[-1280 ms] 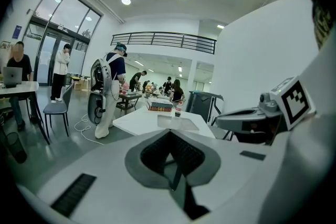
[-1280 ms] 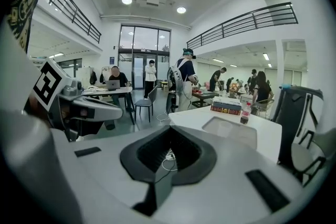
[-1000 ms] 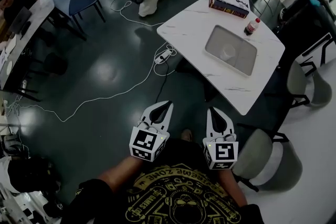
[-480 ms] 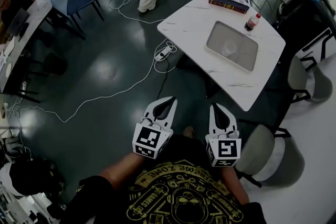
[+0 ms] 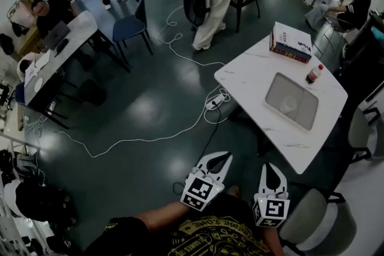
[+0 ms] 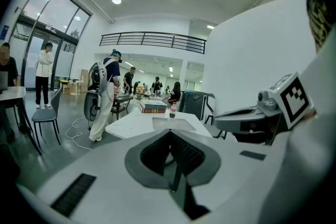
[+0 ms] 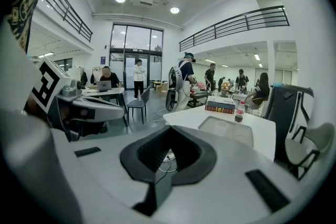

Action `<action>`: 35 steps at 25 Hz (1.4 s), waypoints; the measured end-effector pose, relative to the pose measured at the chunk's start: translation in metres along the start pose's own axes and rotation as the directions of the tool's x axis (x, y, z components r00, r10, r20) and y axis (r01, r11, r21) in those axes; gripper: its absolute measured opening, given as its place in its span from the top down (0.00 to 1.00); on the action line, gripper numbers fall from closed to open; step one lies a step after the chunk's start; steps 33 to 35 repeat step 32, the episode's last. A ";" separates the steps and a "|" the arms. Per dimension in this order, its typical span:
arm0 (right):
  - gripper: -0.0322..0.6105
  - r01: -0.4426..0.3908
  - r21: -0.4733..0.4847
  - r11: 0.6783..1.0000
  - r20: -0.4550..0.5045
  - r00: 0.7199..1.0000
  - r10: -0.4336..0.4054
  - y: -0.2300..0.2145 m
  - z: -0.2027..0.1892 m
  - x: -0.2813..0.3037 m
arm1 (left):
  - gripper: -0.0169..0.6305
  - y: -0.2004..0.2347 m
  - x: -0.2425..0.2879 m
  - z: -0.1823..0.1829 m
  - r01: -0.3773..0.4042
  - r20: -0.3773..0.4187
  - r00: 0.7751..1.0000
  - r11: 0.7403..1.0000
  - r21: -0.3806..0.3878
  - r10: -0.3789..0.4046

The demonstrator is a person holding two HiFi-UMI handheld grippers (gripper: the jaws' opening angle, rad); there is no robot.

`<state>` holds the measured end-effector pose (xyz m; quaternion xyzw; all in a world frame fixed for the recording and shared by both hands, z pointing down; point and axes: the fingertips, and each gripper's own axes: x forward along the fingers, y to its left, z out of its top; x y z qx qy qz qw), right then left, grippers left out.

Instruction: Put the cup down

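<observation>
A large open hall with a dark glossy floor and loose cables fills most of the head view, and a white table stands at the right of the frame. The cup, clear and faint, stands upright in the grey tray on that table, with a bottle just beyond the tray's upper right corner and books further up. Neither gripper holds it. Both sit at the bottom of the frame, well apart from the table, and the cup lies up and slightly to the right of them. The right gripper is the nearer, almost straight below the tray, with the table's near edge between them. The left gripper is beside it to the left and points up and right toward the table. Each gripper's own view shows its jaws closed together on nothing, with the tray ahead in the distance. The cup already seems to be set down, so the task looks done or not under way. Compared with a second ago, the table and tray have slid to the right in the frame, the grippers sit lower, near the bottom edge, and more of the hall shows at the top. The cup is in the tray as before, and the jaws are closed as before.
</observation>
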<state>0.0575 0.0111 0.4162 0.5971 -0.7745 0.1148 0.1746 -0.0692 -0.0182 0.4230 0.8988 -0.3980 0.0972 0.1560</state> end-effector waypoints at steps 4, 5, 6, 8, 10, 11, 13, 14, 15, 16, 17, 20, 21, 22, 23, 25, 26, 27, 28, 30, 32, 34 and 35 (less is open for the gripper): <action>0.94 -0.016 -0.002 1.000 0.030 0.999 0.016 0.004 0.012 0.007 | 0.96 0.009 -0.005 0.012 -0.023 0.016 1.000 1.000 0.012 0.023; 0.94 -0.025 -0.006 1.000 0.037 0.999 0.026 0.006 0.013 0.008 | 0.96 0.010 -0.006 0.013 -0.031 0.019 0.999 0.999 0.014 0.031; 0.94 -0.037 -0.011 0.999 0.042 0.998 0.037 0.007 0.015 0.009 | 0.96 0.011 -0.006 0.014 -0.038 0.021 0.999 0.999 0.015 0.038; 0.94 -0.058 -0.016 0.998 0.049 0.997 0.058 0.008 0.015 0.011 | 0.96 0.012 -0.005 0.015 -0.050 0.023 0.999 0.999 0.013 0.050; 0.95 -0.070 -0.014 0.997 0.049 0.996 0.071 0.007 0.014 0.011 | 0.96 0.010 -0.003 0.013 -0.056 0.022 0.998 0.998 0.006 0.056; 0.95 -0.073 -0.012 0.997 0.048 0.996 0.074 0.006 0.013 0.011 | 0.96 0.009 -0.003 0.013 -0.058 0.021 0.998 0.998 0.003 0.058; 0.94 -0.080 -0.010 0.997 0.051 0.995 0.080 0.005 0.013 0.010 | 0.96 0.007 -0.003 0.013 -0.062 0.022 0.998 0.998 0.003 0.062; 0.95 -0.084 -0.009 0.996 0.055 0.995 0.084 0.004 0.014 0.011 | 0.96 0.007 -0.003 0.014 -0.066 0.024 0.998 0.998 0.004 0.066; 0.95 -0.088 -0.009 0.996 0.060 0.994 0.088 0.004 0.016 0.012 | 0.96 0.008 -0.003 0.016 -0.071 0.028 0.997 0.997 0.005 0.071; 0.95 -0.092 -0.010 0.996 0.066 0.994 0.092 0.004 0.018 0.014 | 0.96 0.009 -0.003 0.017 -0.076 0.031 0.997 0.997 0.007 0.076; 0.95 -0.095 -0.011 0.995 0.071 0.993 0.096 0.005 0.020 0.016 | 0.96 0.010 -0.003 0.019 -0.080 0.035 0.996 0.997 0.010 0.080; 0.95 -0.102 -0.007 0.995 0.070 0.992 0.102 0.006 0.023 0.019 | 0.96 0.014 -0.004 0.023 -0.087 0.033 0.996 0.996 0.009 0.086; 0.95 -0.102 -0.005 0.995 0.064 0.993 0.103 0.006 0.022 0.019 | 0.96 0.013 -0.003 0.022 -0.087 0.028 0.996 0.996 0.004 0.087; 0.95 -0.102 -0.004 0.995 0.058 0.993 0.102 0.004 0.021 0.018 | 0.96 0.013 -0.001 0.021 -0.086 0.025 0.996 0.996 0.000 0.086; 0.95 -0.100 -0.004 0.995 0.056 0.993 0.100 0.001 0.020 0.019 | 0.96 0.012 0.001 0.019 -0.085 0.023 0.996 0.996 -0.003 0.085; 0.95 -0.100 -0.004 0.995 0.054 0.994 0.100 -0.001 0.018 0.020 | 0.96 0.011 0.005 0.017 -0.083 0.021 0.996 0.996 -0.007 0.083; 0.95 -0.101 -0.003 0.995 0.054 0.993 0.101 -0.001 0.017 0.020 | 0.96 0.010 0.005 0.016 -0.083 0.019 0.996 0.996 -0.008 0.083; 0.95 -0.104 -0.003 0.995 0.054 0.993 0.104 0.000 0.017 0.020 | 0.96 0.010 0.005 0.016 -0.084 0.017 0.996 0.996 -0.009 0.084; 0.95 -0.106 -0.004 0.994 0.054 0.993 0.107 0.000 0.017 0.020 | 0.96 0.010 0.005 0.015 -0.085 0.016 0.996 0.996 -0.010 0.085; 0.95 -0.111 -0.006 0.994 0.058 0.992 0.111 0.001 0.019 0.021 | 0.96 0.012 0.006 0.015 -0.089 0.014 0.996 0.996 -0.013 0.089; 0.95 -0.116 -0.009 0.993 0.063 0.991 0.116 0.001 0.020 0.024 | 0.96 0.015 0.007 0.013 -0.093 0.011 0.996 0.995 -0.020 0.094; 0.95 -0.116 -0.009 0.993 0.063 0.991 0.116 0.001 0.020 0.024 | 0.96 0.015 0.007 0.013 -0.093 0.011 0.996 0.995 -0.020 0.094; 0.95 -0.116 -0.009 0.993 0.063 0.991 0.116 0.001 0.020 0.024 | 0.96 0.015 0.007 0.013 -0.093 0.011 0.996 0.995 -0.020 0.094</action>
